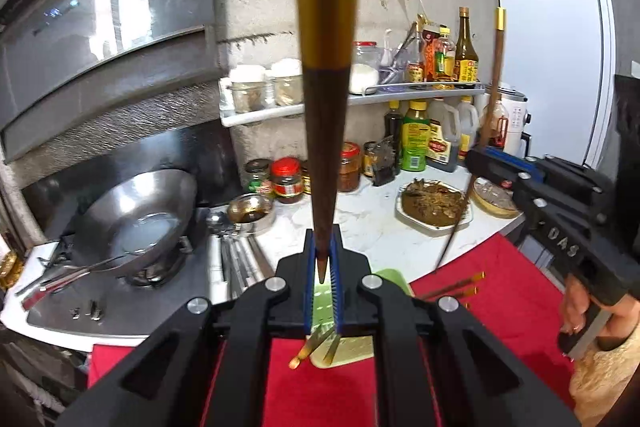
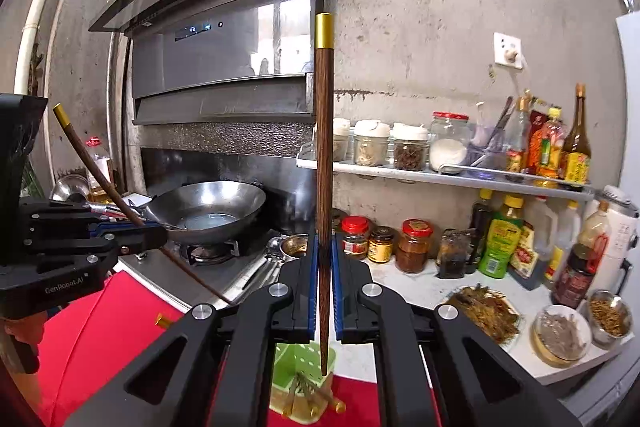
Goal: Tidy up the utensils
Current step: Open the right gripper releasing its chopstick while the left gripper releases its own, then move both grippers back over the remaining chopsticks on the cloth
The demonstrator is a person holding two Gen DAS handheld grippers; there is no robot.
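1. We held the left gripper (image 1: 322, 267) with its jaws clamped on a dark wooden chopstick (image 1: 326, 107); only the thin tip sat between the blue pads, and the gold-capped end rose toward the camera.
2. Our right gripper (image 2: 323, 291) was closed on a second chopstick (image 2: 323, 167), gripped low on its shaft, with the point hanging below the pads and the gold cap standing upright above.
3. Just beneath both grippers, a green slotted holder (image 2: 298, 363) lay on a red cloth (image 2: 100, 347), with gold-tipped chopsticks jutting from its near end.
4. A few loose chopsticks (image 1: 456, 287) rested on the cloth beside it.
5. Beyond, a steel wok (image 2: 208, 211) sat on the stove, and jars and bottles crowded the white counter (image 1: 368, 223) and the wall shelf (image 2: 460, 179).
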